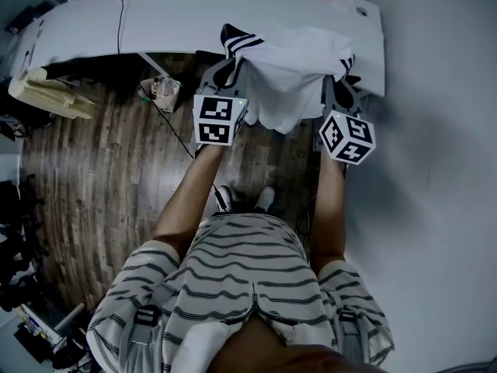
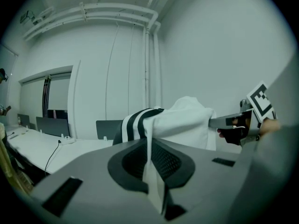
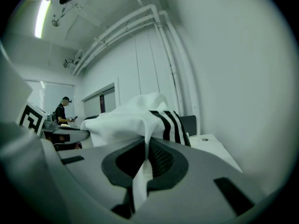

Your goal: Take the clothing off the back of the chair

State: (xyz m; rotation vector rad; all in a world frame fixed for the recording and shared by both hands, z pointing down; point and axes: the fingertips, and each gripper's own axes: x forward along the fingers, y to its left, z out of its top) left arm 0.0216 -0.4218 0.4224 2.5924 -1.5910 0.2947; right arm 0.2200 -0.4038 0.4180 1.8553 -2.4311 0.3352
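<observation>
Left gripper is clamped on a thin fold of the white clothing; its two jaws press together with the cloth pinched between them. Right gripper is closed the same way on another fold of the same garment. Seen from the head view, the two grippers reach forward side by side, each held in one hand, and each carries one cube with square markers.

One piece of clothing is in view: a white top with black stripes at its edge. It lies bunched in a mound between and just ahead of the two grippers, close in front of a white desk. Its long axis runs from side to side, from the left gripper to the right gripper. One striped end points away to the left, toward the desk, and the loose hem hangs down toward the person. In the right gripper view three black stripes run down the far side of the mound. The chair back under the cloth is covered and cannot be made out.

Below the arms lies a dark wooden floor, where two shoes show. One black cable crosses the desk. In the right gripper view, one other person stands far off.
</observation>
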